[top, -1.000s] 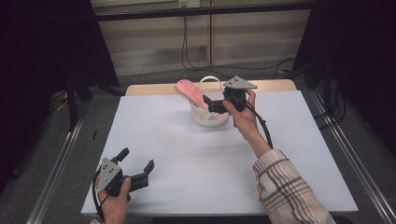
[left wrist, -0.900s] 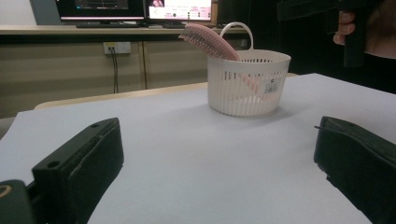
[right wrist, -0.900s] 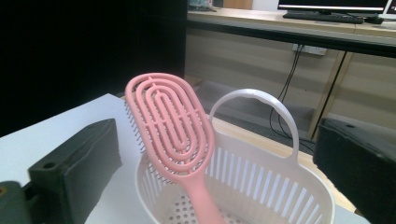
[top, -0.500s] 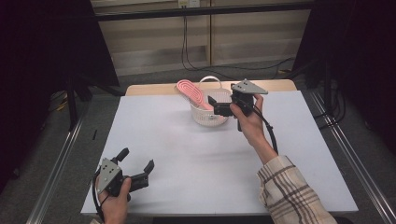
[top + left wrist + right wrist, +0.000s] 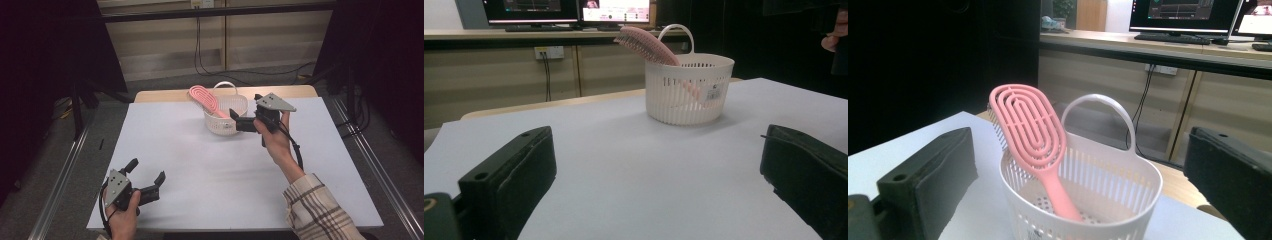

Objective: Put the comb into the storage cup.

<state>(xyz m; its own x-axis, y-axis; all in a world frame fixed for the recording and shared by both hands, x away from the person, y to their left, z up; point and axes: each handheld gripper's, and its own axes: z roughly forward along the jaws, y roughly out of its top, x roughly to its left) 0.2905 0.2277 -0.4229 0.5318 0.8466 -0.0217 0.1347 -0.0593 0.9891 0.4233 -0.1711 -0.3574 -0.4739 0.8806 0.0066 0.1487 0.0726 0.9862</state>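
A pink hairbrush (image 5: 205, 100) (image 5: 1030, 131) (image 5: 646, 45) stands slanted in a small white slatted basket (image 5: 223, 123) (image 5: 1108, 200) (image 5: 689, 90), its head leaning out over the left rim and its handle down inside. My right gripper (image 5: 233, 118) hangs open just right of the basket, jaws pointing at it with nothing between them. Near the table's front left corner my left gripper (image 5: 147, 176) rests low and open, empty, far from the basket.
The basket has a white loop handle (image 5: 1100, 107) at its far side. A white sheet (image 5: 225, 175) covers the table, with a strip of wood (image 5: 160, 95) along the back edge. Desks with monitors (image 5: 1183, 12) stand beyond.
My right gripper has drawn back to the right, away from over the basket, and stands open. The brush stays in the basket. The left gripper has not moved.
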